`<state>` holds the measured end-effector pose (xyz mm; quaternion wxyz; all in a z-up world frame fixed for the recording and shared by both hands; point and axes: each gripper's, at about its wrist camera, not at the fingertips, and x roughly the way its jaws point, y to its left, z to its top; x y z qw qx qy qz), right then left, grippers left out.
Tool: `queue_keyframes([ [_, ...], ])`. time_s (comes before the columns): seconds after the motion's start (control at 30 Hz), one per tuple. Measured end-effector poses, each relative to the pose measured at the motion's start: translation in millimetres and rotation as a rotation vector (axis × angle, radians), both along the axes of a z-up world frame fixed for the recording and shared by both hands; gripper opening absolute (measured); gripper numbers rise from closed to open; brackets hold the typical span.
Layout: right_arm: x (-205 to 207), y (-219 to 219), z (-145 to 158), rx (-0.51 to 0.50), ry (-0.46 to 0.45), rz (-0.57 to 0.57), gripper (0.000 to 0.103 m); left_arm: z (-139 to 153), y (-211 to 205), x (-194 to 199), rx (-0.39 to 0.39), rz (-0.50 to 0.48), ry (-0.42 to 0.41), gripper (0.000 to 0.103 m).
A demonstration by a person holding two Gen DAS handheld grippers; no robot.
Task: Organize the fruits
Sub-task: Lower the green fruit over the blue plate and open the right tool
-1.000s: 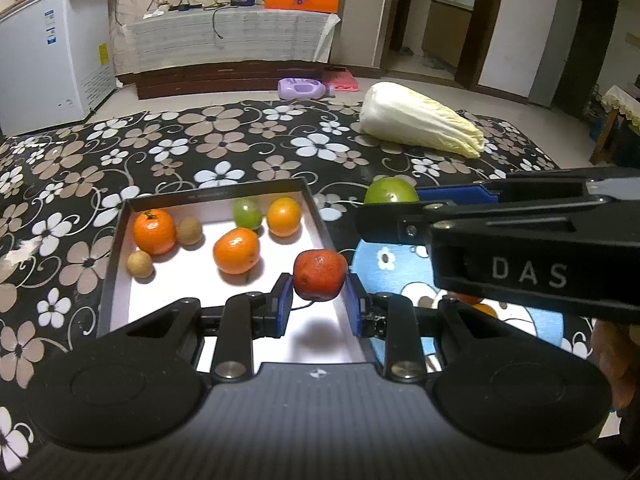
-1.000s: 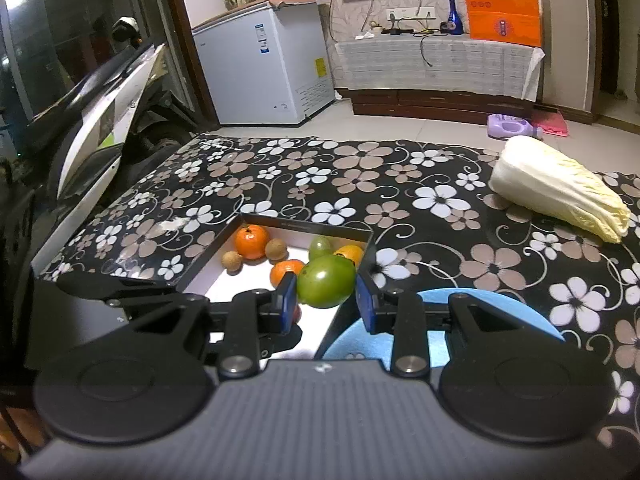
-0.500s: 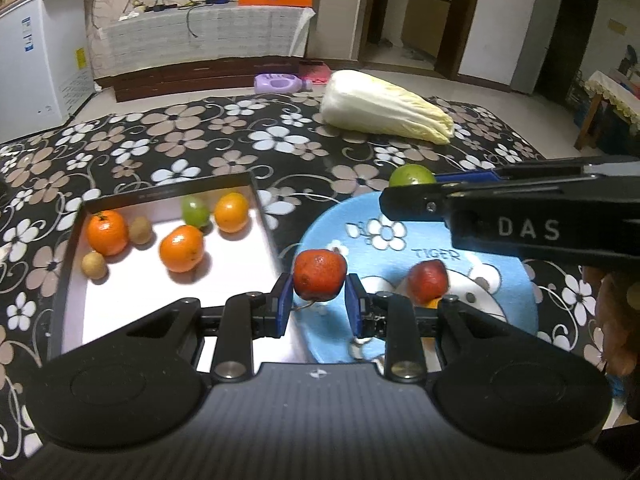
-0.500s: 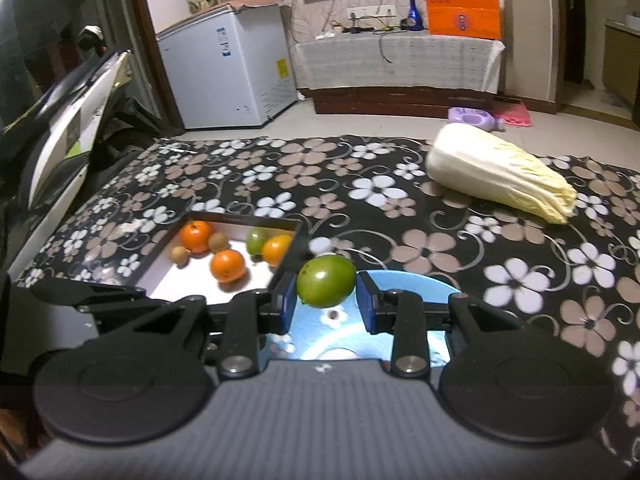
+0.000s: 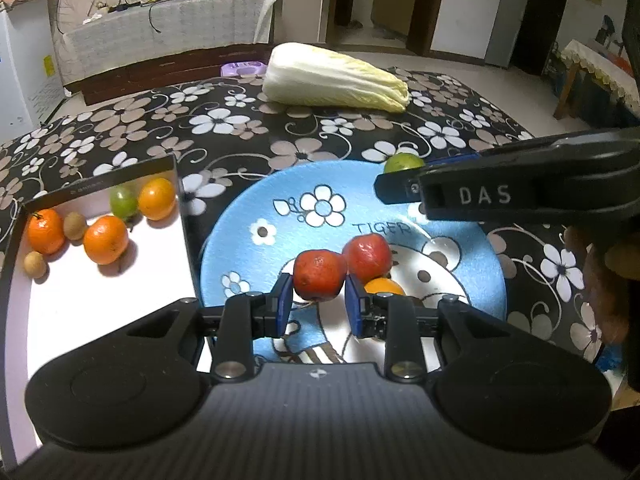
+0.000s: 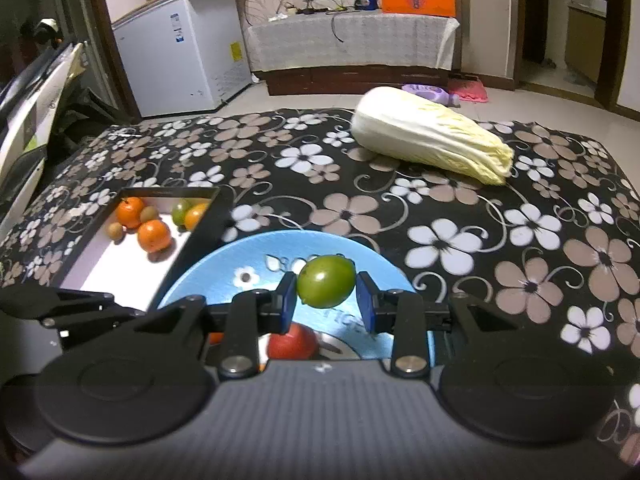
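Observation:
My left gripper (image 5: 318, 305) is shut on a red fruit (image 5: 319, 275) and holds it over the blue round plate (image 5: 280, 208). A second red fruit (image 5: 367, 256) and an orange one (image 5: 383, 286) lie on the plate. My right gripper (image 6: 326, 301) is shut on a green fruit (image 6: 326, 286) above the plate's far part (image 6: 224, 268); it shows from the side in the left wrist view (image 5: 400, 162). The black-rimmed white tray (image 5: 100, 182) holds several oranges, small brown fruits and a green one (image 5: 120, 202).
A napa cabbage (image 5: 334, 78) lies at the table's far side on the black floral cloth (image 5: 224, 120). The tray (image 6: 132, 190) sits left of the plate, touching it. A white freezer (image 6: 184, 50) stands beyond the table's left.
Both grippers have moved right, from over the tray to over the blue plate, each still carrying its fruit.

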<state>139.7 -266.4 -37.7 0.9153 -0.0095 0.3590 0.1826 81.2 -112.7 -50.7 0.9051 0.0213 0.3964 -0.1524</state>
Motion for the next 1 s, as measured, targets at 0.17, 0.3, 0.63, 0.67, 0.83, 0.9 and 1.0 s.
queue_keyframes([
  [0.17,1.8,-8.0,-5.0,-0.012,0.017,-0.018,0.035,-2.7,-4.0,1.1,0.001,-0.011,0.002,0.033],
  [0.3,0.9,-7.5,-5.6,-0.016,0.020,-0.011,0.035,1.3,-5.2,-2.2,-0.010,-0.027,-0.015,0.033],
  [0.63,4.1,-2.8,-9.7,-0.028,0.032,-0.003,0.035,6.6,-1.5,-5.5,-0.022,-0.034,-0.028,0.033],
  [0.67,4.5,-2.4,-10.5,-0.030,0.034,-0.003,0.035,7.0,-1.0,-5.6,-0.023,-0.034,-0.029,0.033],
  [0.83,6.2,-0.6,-14.0,-0.039,0.047,-0.001,0.035,10.8,1.5,-8.0,-0.032,-0.037,-0.040,0.034],
  [0.9,6.5,0.7,-15.0,-0.041,0.052,0.003,0.035,10.8,2.9,-7.9,-0.031,-0.035,-0.038,0.034],
  [1.0,6.3,2.6,-15.9,-0.043,0.057,0.008,0.036,11.0,4.6,-7.6,-0.032,-0.030,-0.038,0.034],
])
